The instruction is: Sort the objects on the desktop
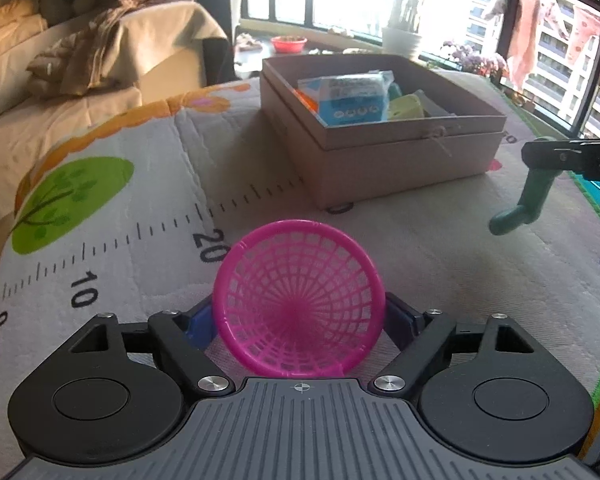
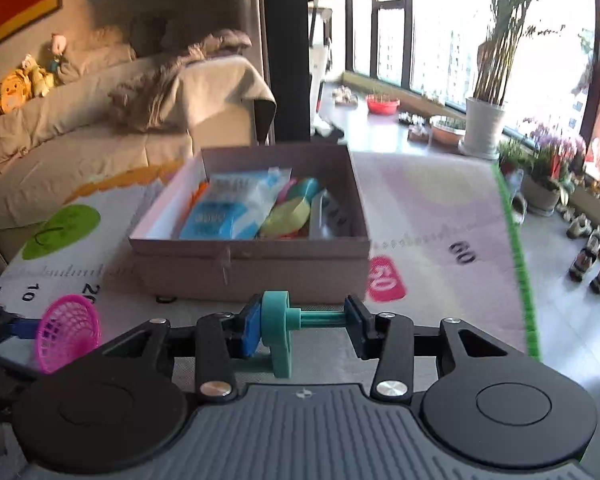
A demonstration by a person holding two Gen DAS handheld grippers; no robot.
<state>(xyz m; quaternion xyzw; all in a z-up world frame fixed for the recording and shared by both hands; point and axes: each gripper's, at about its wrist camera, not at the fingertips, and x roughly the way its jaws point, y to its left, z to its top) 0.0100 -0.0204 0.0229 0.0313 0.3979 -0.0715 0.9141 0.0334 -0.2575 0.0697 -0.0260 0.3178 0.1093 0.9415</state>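
Both fingers clamp light stiff toys: left (image 1: 298, 320) pink plastic mesh basket (image 1: 298, 300) (rim flexes), right (image 2: 302, 322) teal plastic crank (image 2: 278, 328)

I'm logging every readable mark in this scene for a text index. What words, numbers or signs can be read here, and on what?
"0cm", "10", "20": ruler scale printed on the mat, left wrist view.
"60": black digits on the mat, right wrist view, seen upside down.
"60": white digits in a red badge on the mat, also upside down.
Blue packet in the box: print too blurred to read.
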